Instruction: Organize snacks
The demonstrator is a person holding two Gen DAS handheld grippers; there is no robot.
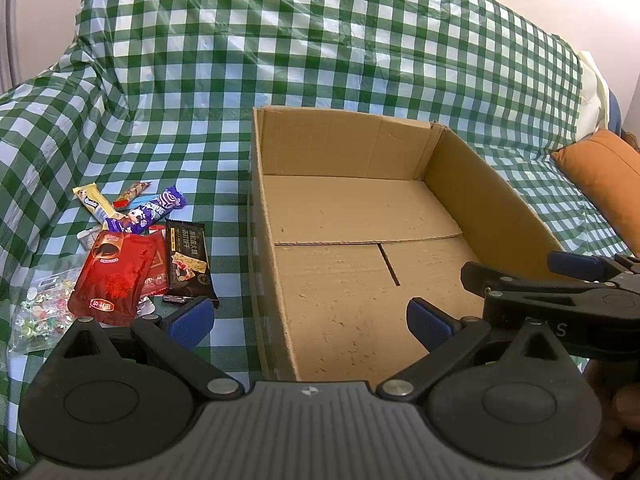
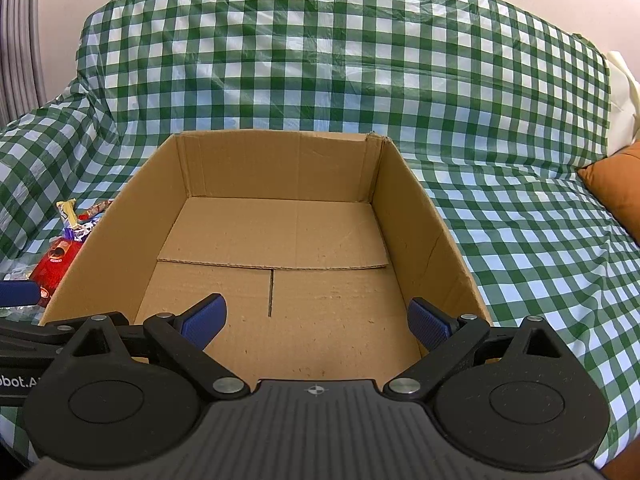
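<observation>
An open cardboard box point(image 1: 484, 196) sits on a green checked cloth; nothing lies in it. It also shows in the right wrist view point(image 2: 416, 220). Left of it lies a pile of snacks: a red pouch point(image 1: 110, 280), a black bar point(image 1: 188, 260), a purple wrapper point(image 1: 150, 210), a cream bar point(image 1: 94, 200) and a clear bag of candies point(image 1: 40, 312). My left gripper point(image 1: 310, 320) is open and empty over the box's near left wall. My right gripper point(image 2: 316, 320) is open and empty over the box's near edge; it shows in the left wrist view point(image 1: 568, 280).
The checked cloth point(image 1: 280, 40) covers a sofa seat and back. An orange cushion point(image 1: 604, 180) lies at the right. A white cushion point(image 2: 622, 96) shows behind it. The red pouch shows at the left in the right wrist view point(image 2: 52, 264).
</observation>
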